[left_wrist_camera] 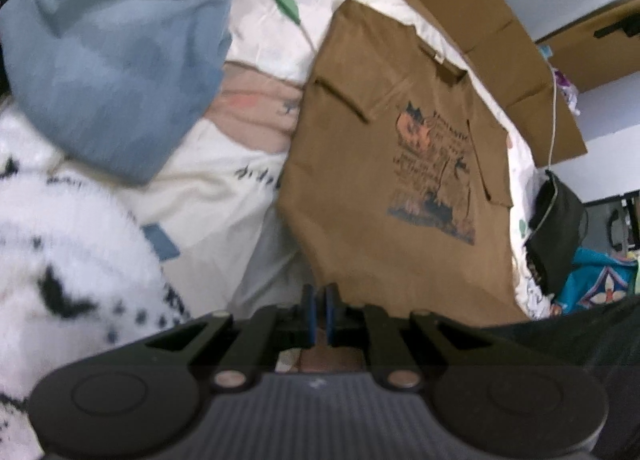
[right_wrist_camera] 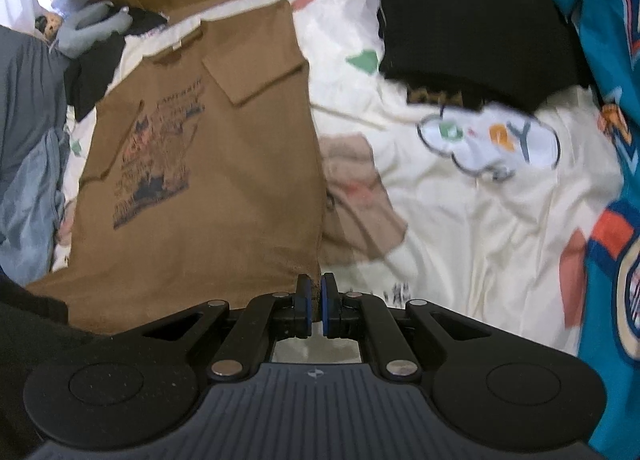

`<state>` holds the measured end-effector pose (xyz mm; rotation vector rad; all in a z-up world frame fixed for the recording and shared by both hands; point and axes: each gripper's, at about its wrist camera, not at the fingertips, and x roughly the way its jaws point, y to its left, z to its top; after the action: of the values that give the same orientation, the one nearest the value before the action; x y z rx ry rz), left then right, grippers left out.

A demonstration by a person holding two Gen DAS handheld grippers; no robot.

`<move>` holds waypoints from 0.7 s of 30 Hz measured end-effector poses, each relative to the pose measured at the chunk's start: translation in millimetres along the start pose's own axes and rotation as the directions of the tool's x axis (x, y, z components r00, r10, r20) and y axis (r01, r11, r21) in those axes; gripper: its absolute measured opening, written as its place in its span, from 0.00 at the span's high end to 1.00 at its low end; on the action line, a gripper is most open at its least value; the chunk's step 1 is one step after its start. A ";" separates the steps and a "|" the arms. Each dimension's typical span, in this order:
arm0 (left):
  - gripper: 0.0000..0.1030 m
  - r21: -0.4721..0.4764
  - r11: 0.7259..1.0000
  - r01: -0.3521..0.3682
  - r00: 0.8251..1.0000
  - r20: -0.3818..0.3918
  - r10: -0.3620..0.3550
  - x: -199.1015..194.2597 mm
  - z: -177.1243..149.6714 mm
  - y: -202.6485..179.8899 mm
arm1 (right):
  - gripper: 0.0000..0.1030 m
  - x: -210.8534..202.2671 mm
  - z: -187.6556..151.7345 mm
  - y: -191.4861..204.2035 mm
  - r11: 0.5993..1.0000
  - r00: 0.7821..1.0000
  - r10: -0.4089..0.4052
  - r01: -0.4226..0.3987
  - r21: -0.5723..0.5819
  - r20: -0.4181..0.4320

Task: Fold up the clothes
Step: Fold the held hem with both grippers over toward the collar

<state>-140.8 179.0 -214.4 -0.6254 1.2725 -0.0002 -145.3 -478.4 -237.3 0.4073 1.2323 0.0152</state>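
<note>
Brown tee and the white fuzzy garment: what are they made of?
Brown tee: looks like matte knit cotton, limp with soft creases and a flat print. White fuzzy garment: probably fleece or faux fur, going by its hairy outline. Blur leaves both open.

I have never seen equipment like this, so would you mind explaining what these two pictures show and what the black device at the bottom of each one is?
There is no robot here: a person holds a two-finger gripper in each hand, and a wide-angle camera on each one looks forward along its fingers. One picture comes from the left gripper, the other from the right gripper; that is the black device you see.

Both look down on a bed with a printed white sheet. A brown T-shirt with a printed picture lies spread on it, sleeves folded in. Each gripper is shut on a bottom corner of that shirt, one on each side.

Around it are a light blue garment, a fluffy white one with black marks, a black folded pile, a teal jersey and cardboard.
</note>
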 end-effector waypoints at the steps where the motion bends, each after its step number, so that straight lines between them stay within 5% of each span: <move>1: 0.96 -0.002 1.000 0.007 1.000 0.008 -0.007 -2.0 3.5 -1.6 | 0.98 -1.7 5.1 1.7 1.000 1.000 0.005 -0.005 0.003 0.009; 17: 0.96 -0.026 0.998 0.053 0.982 0.185 -0.047 -22.2 76.7 -27.2 | 0.98 -12.3 73.8 29.9 0.994 0.979 0.073 -0.086 0.062 0.188; 21: 0.96 -0.008 0.998 0.057 0.978 0.203 -0.055 -13.4 101.2 -37.6 | 0.98 -8.8 94.1 44.7 0.998 0.981 0.039 -0.047 0.035 0.190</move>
<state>-42.7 196.2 -170.8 -0.6561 1.0581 0.0254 -52.9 -466.5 -190.1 0.4589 1.0372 -0.0103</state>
